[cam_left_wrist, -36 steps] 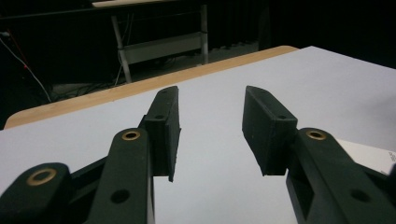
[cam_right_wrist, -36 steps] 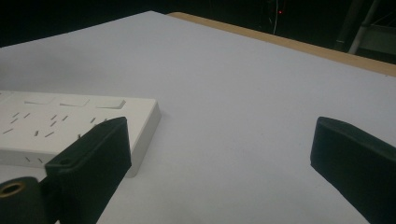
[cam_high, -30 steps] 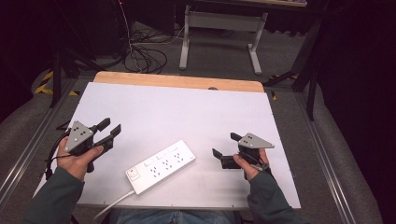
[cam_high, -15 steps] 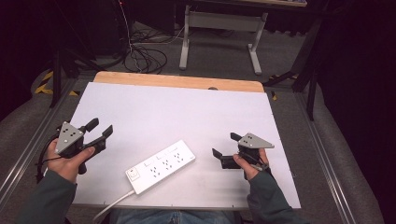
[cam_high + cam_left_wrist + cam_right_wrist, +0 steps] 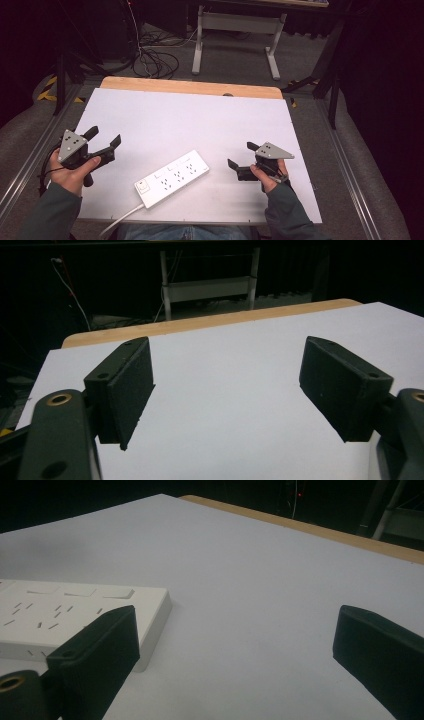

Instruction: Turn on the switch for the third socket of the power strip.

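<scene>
A white power strip lies flat on the table, between the 2 claws. The right gripper, jaws apart, rests just beside its end, seemingly poised to grasp. The left gripper, also spread, hovers farther off, empty.

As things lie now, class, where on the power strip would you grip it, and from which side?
Grip the power strip across its narrow width, near the free far end, coming from the right with the right tool. It lies flat and diagonal on the table; the cord leaves the near end.
</scene>
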Demonstrator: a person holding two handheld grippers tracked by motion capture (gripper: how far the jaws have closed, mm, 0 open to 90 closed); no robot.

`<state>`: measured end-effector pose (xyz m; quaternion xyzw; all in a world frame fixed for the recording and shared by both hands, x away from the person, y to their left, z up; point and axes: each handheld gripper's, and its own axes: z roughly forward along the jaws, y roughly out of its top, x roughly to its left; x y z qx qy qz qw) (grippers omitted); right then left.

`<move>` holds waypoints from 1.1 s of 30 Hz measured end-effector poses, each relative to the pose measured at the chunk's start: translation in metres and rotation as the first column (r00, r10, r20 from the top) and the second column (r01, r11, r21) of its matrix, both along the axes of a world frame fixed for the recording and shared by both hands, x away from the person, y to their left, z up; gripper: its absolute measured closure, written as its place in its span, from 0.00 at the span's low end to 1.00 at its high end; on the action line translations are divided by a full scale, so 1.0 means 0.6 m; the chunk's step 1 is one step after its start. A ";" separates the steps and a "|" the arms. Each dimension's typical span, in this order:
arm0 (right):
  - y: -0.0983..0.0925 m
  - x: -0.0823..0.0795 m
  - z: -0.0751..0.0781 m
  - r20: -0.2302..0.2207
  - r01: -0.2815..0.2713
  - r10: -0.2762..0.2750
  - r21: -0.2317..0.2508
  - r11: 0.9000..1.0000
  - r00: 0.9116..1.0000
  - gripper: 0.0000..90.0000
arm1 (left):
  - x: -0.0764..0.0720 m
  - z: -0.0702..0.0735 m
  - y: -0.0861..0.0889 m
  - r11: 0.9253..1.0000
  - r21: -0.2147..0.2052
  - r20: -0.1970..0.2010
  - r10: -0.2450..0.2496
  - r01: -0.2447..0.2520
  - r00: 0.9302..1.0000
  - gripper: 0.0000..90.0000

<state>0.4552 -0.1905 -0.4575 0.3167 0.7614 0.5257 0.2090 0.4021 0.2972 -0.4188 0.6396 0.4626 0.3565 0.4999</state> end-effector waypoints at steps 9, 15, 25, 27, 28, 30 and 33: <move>0.000 0.000 0.000 0.001 -0.001 0.001 -0.003 1.000 1.000 0.06 | 0.000 0.001 0.001 0.999 0.011 -0.007 0.042 -0.042 0.999 0.16; 0.000 0.000 0.000 0.000 0.002 -0.002 -0.001 1.000 1.000 0.06 | 0.002 0.001 0.006 0.998 -0.035 -0.013 0.042 -0.043 0.999 0.05; -0.001 0.000 0.001 0.002 -0.001 0.001 -0.001 1.000 1.000 0.06 | 0.002 -0.001 0.011 0.998 -0.026 -0.011 0.065 -0.065 0.998 0.05; 0.000 0.000 0.000 0.000 0.000 0.000 0.000 1.000 1.000 0.06 | 0.003 -0.002 0.013 0.997 -0.026 -0.014 0.073 -0.073 0.997 0.05; 0.000 0.000 0.000 0.000 -0.001 0.001 0.000 1.000 1.000 0.06 | 0.003 -0.002 0.014 0.997 -0.026 -0.016 0.077 -0.077 0.997 0.05; 0.000 0.001 0.000 0.004 -0.004 0.004 -0.001 1.000 1.000 0.06 | 0.004 -0.003 0.015 0.996 -0.029 -0.020 0.086 -0.087 0.996 0.05; 0.000 0.001 0.000 0.003 -0.003 0.003 0.000 1.000 1.000 0.06 | 0.004 -0.003 0.017 0.995 -0.032 -0.023 0.092 -0.092 0.996 0.05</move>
